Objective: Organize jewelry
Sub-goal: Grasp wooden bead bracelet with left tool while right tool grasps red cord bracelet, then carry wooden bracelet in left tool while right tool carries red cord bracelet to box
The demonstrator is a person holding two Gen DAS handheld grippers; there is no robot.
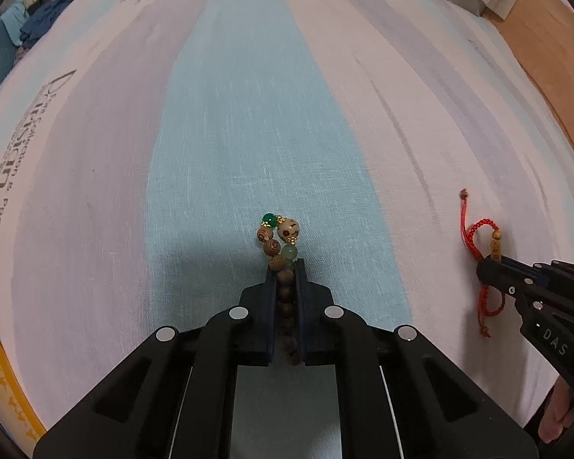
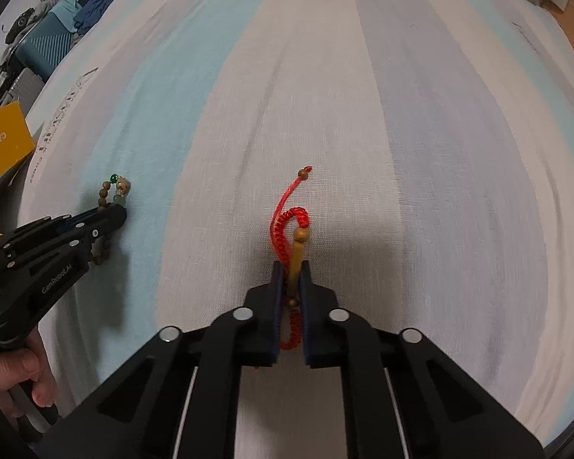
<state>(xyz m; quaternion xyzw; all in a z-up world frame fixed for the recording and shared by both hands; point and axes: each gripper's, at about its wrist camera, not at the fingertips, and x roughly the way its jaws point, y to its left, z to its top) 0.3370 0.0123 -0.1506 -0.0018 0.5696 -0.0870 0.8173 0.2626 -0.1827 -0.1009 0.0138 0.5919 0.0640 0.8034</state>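
Observation:
A bracelet of brown wooden beads [image 1: 273,246] with green beads and one pale carved bead lies on the blue stripe of a striped cloth [image 1: 248,114]. My left gripper [image 1: 286,264] is shut on it, the brown beads squeezed between the pads. A red braided cord bracelet [image 2: 287,222] with a slim wooden pendant lies on the pale stripe. My right gripper [image 2: 291,266] is shut on that pendant and cord. The right gripper [image 1: 486,267] also shows at the right edge of the left wrist view, and the left gripper [image 2: 118,214] at the left edge of the right wrist view.
The striped cloth [image 2: 401,153] covers a wide flat surface. A yellow box [image 2: 4,145] and a teal suitcase [image 2: 42,49] with clothes sit off its far left edge. Wooden floor [image 1: 547,76] shows past the right edge. A hand [image 2: 23,378] holds the left gripper's handle.

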